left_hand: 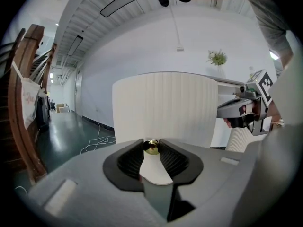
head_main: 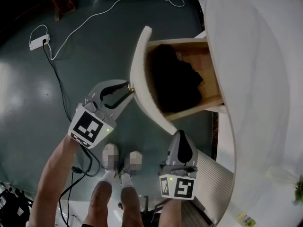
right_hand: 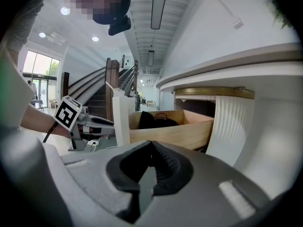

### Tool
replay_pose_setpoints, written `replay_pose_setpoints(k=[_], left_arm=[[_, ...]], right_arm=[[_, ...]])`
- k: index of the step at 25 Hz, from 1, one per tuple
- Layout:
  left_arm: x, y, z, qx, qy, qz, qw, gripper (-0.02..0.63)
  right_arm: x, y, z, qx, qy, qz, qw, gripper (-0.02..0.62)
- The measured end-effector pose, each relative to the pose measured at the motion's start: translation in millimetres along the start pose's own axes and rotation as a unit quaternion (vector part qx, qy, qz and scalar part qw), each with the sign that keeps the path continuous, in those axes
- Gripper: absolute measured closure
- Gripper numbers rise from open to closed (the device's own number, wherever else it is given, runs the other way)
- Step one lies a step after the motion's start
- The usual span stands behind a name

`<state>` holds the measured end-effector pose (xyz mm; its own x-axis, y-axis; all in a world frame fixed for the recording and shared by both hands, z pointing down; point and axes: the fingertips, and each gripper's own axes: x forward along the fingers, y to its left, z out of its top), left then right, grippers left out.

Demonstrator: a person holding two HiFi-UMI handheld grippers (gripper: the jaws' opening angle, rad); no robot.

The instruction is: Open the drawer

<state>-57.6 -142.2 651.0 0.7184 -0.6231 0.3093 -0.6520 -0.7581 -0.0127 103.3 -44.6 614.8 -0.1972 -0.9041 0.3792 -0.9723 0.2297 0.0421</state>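
The drawer [head_main: 184, 109] of the white curved cabinet stands pulled out, its wooden box holding a black cloth [head_main: 175, 82]. Its curved ribbed front [head_main: 140, 74] carries a small brass knob [left_hand: 151, 146]. My left gripper [head_main: 128, 90] is shut on that knob, the pads pressing it from both sides. In the left gripper view the ribbed front [left_hand: 165, 110] fills the middle. My right gripper [head_main: 181, 138] hangs below the drawer's near corner, jaws shut with nothing between them. From the right gripper view I see the open drawer [right_hand: 170, 126] side-on and my left gripper [right_hand: 111, 123] at its front.
A white power strip [head_main: 39, 42] and cable [head_main: 94, 18] lie on the dark green floor at the left. The cabinet's white top [head_main: 255, 79] curves along the right, with a ribbed base [head_main: 210, 178] below. The person's feet [head_main: 123, 160] stand between the two grippers.
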Motion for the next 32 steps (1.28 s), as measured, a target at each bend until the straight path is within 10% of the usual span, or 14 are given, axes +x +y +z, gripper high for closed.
replay_pose_setpoints(k=[15, 32], left_arm=[[-7, -1, 13, -0.019, -0.003, 0.027, 0.9995, 0.364], [-64, -13, 107, -0.039, -0.006, 0.067, 0.9969, 0.365]], right_arm=[[-6, 2, 11, 0.002, -0.005, -0.004, 1.000, 0.592], [-34, 2, 107, 0.000, -0.037, 0.004, 0.999, 0.592]])
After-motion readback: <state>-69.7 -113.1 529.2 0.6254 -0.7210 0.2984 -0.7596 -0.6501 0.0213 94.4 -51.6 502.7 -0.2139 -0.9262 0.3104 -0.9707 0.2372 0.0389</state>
